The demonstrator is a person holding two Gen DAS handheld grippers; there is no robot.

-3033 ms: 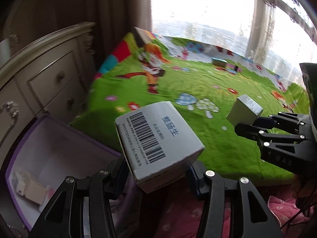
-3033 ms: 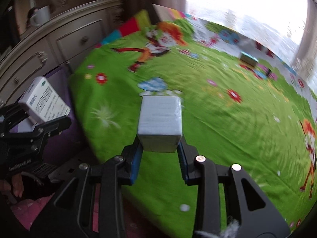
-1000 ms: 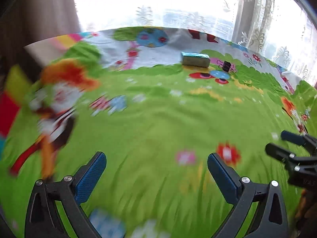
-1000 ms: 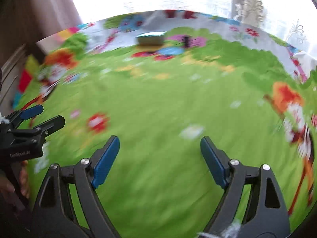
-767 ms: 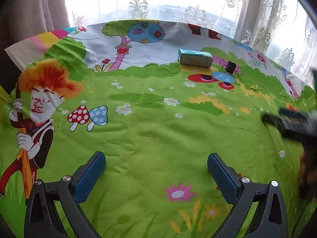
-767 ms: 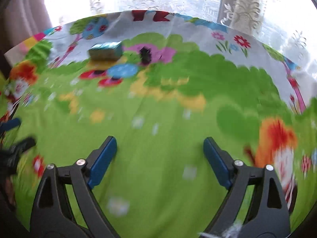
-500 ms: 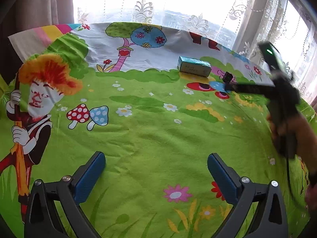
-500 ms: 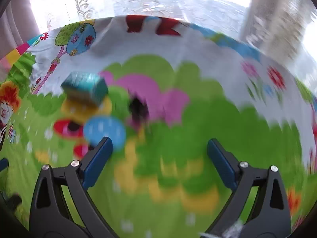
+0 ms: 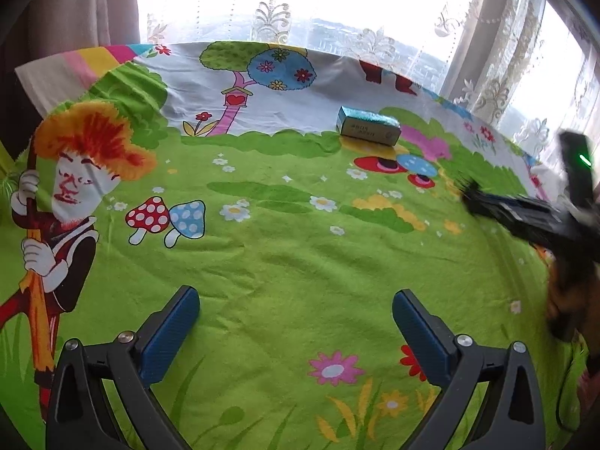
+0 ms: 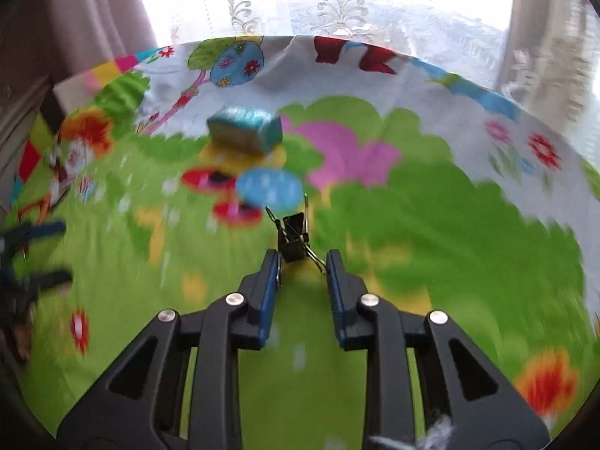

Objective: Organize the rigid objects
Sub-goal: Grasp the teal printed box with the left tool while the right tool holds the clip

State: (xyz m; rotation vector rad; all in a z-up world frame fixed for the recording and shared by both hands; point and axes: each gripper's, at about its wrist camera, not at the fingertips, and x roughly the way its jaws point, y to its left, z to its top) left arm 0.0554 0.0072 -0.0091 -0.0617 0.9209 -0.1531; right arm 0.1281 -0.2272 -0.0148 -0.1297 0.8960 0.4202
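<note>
A teal foil box (image 9: 368,127) lies at the far side of the cartoon bedsheet (image 9: 285,255); it also shows in the right wrist view (image 10: 244,129). My right gripper (image 10: 302,258) is shut on a small black binder clip (image 10: 293,242) and holds it at the fingertips above the sheet. In the left wrist view the right gripper (image 9: 473,195) is blurred at the right. My left gripper (image 9: 296,305) is open and empty over the near part of the sheet.
A bright window with lace curtains (image 9: 487,86) runs behind the bed's far edge. A dark curtain (image 9: 63,11) hangs at the left. The left gripper (image 10: 45,251) shows blurred at the left of the right wrist view.
Both grippers let go of their boxes and swung over the bed. My right gripper reached the binder clip, shut on it and drew it back. The left stays open.
</note>
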